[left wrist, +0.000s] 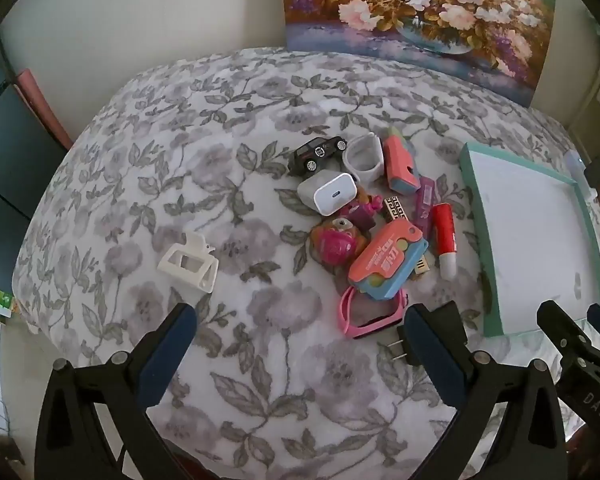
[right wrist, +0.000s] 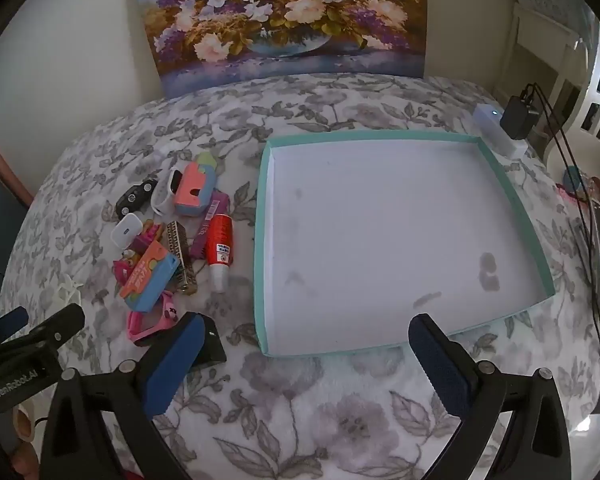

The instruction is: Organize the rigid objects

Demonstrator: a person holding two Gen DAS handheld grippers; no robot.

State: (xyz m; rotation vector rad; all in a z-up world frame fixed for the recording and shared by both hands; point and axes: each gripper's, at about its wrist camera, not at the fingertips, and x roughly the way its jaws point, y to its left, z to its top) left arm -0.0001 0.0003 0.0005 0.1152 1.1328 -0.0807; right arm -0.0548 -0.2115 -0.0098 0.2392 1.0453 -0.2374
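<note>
Both grippers hover above a bed covered in a grey-and-white floral blanket (left wrist: pixel 228 128). The left hand-held gripper (left wrist: pixel 300 316) stands wide open with nothing between its blue-padded fingers (left wrist: pixel 168 352), and the right hand-held gripper (right wrist: pixel 306 332) is likewise spread wide and empty over the near edge of the shallow teal-rimmed cardboard tray with a white floor (right wrist: pixel 260 216).

The tray holds nothing. Just to its left lies a heap of small rigid things: a black toy car (left wrist: pixel 318 153), a white square ring-shaped holder (left wrist: pixel 363 157), a white cube charger (left wrist: pixel 332 193), a coral-and-blue eraser-like block (left wrist: pixel 398 164), a red-and-white glue stick (left wrist: pixel 444 240), a purple tube (left wrist: pixel 425 200), a coral-and-blue flat case with printed lettering (left wrist: pixel 384 266), a pink round toy (left wrist: pixel 336 242) and a pink frame (left wrist: pixel 360 320). A white plastic hair claw (left wrist: pixel 188 260) lies apart, further left. A floral painting (right wrist: pixel 284 16) leans against the wall behind.
</note>
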